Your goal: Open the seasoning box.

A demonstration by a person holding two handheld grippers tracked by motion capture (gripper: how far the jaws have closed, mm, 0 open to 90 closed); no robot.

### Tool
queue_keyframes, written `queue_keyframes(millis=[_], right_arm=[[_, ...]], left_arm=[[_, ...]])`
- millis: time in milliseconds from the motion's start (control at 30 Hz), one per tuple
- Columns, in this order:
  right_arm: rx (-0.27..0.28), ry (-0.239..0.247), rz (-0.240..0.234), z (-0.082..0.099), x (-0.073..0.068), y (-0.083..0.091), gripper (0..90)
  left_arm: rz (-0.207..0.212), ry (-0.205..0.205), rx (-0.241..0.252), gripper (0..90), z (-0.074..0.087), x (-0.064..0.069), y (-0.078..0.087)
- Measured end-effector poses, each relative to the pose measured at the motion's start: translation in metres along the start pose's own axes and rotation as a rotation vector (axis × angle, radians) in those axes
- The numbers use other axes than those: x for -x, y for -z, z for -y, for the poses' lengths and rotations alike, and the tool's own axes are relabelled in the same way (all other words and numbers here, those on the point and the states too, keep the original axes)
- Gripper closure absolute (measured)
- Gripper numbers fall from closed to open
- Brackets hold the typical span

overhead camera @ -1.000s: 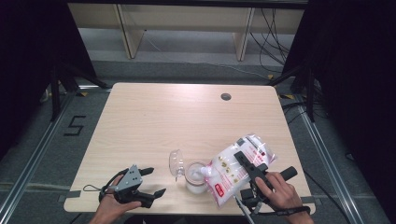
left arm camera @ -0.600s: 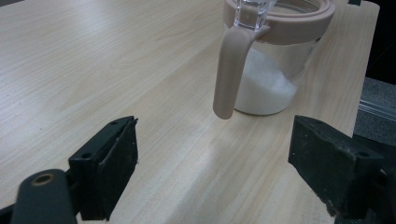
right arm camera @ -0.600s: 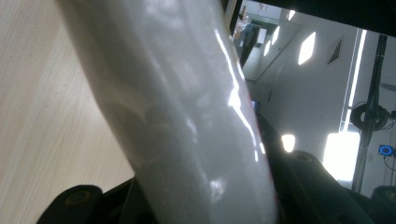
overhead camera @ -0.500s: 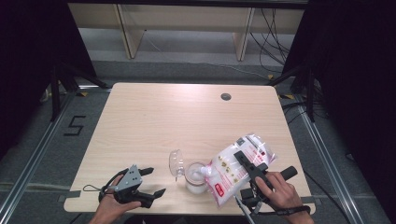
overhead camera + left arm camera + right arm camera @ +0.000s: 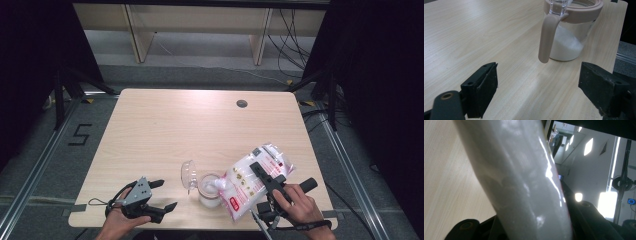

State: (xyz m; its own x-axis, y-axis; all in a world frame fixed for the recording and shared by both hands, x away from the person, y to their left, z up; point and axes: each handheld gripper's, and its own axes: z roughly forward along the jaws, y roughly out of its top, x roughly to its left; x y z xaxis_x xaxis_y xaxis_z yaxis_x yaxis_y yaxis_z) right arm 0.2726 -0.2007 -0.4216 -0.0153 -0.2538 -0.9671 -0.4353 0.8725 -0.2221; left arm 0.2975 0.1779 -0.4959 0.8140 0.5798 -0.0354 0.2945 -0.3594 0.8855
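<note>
The right gripper (image 5: 264, 176) clamps a clear bag (image 5: 252, 180) of white grains, tilted with its low end over the mouth of the glass jar (image 5: 210, 189) near the table's (image 5: 165, 130) front edge. The jar's lid (image 5: 188, 175) stands open. The left gripper (image 5: 165, 195) rests on the table left of the jar, jaws wide apart, holding nothing.

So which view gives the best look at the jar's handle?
The left gripper view: the jar handle hangs beige from the rim, close and unblocked, with white powder behind the glass. In the high view the jar is small and its handle cannot be told. In the right gripper view the bag blocks it.
</note>
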Motion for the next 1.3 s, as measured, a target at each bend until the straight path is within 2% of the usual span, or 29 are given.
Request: queue_keyframes(millis=[333,500,533,567,667,733,767,833,900,933,967,1000,1033,1067,1200,1267,1300], right_arm=[[0.003,0.002,0.0,-0.0002,0.0005,0.0,68.2],[0.012,-0.01,0.002,0.0005,0.0001,-0.0005,68.4],[0.012,-0.012,0.003,0.0004,0.0,-0.0006,68.4],[0.014,-0.012,0.002,0.0006,-0.0002,-0.0008,68.4],[0.016,-0.023,-0.002,0.0007,-0.001,-0.0014,68.5],[0.017,-0.024,-0.004,0.0008,-0.0012,-0.0016,68.5],[0.016,-0.026,-0.005,0.0008,-0.0012,-0.0017,68.5],[0.016,-0.02,-0.007,0.0008,-0.0008,-0.0015,68.6],[0.019,-0.024,-0.008,0.0011,-0.0004,-0.0013,68.6],[0.005,-0.061,-0.018,0.0013,-0.003,-0.0007,68.6],[0.019,-0.032,-0.005,0.0012,-0.0002,-0.0016,68.6],[0.008,-0.061,-0.016,0.0013,-0.0028,-0.0008,68.7],[0.012,-0.059,-0.015,0.0015,-0.0026,-0.0008,68.7],[0.023,-0.037,-0.003,0.0015,-0.0004,-0.0011,68.7],[0.019,-0.042,-0.011,0.0021,-0.0009,-0.0007,68.7],[0.017,-0.055,-0.018,0.0026,-0.0016,-0.0011,68.7],[0.017,-0.053,-0.017,0.0026,-0.0015,-0.0013,68.7]], left_arm=[[0.002,-0.01,-0.001,15.4,0.0001,-0.0006,0.0001],[0.005,-0.001,0.007,15.4,0.0,0.0005,-0.0005],[-0.002,-0.027,-0.015,15.4,-0.0003,-0.0018,0.0008],[0.005,-0.005,0.003,15.4,0.0,-0.0003,-0.0002],[0.006,0.002,0.009,15.4,0.0,0.0006,-0.0002],[0.006,0.004,0.013,15.4,-0.0001,0.0006,-0.0006],[-0.002,-0.011,-0.005,15.4,-0.0002,-0.0006,0.0007],[0.006,0.003,0.012,15.4,0.0,0.0007,-0.0005],[0.007,-0.005,0.007,15.4,-0.0002,0.0002,-0.0001],[0.006,0.005,0.013,15.4,0.0,0.0006,-0.0006],[-0.002,-0.009,-0.004,15.4,-0.0001,-0.0005,0.0006],[-0.001,-0.008,-0.003,15.4,-0.0001,-0.0004,0.0005],[0.007,0.0,0.009,15.4,0.0,0.0003,-0.0004],[0.006,0.003,0.012,15.4,0.0,0.0005,-0.0006],[0.01,-0.003,0.007,15.4,-0.0003,0.0001,0.0002],[0.009,0.006,0.012,15.4,-0.0002,0.0002,-0.0003],[0.008,-0.003,0.002,15.4,-0.0002,-0.0006,0.0003]])
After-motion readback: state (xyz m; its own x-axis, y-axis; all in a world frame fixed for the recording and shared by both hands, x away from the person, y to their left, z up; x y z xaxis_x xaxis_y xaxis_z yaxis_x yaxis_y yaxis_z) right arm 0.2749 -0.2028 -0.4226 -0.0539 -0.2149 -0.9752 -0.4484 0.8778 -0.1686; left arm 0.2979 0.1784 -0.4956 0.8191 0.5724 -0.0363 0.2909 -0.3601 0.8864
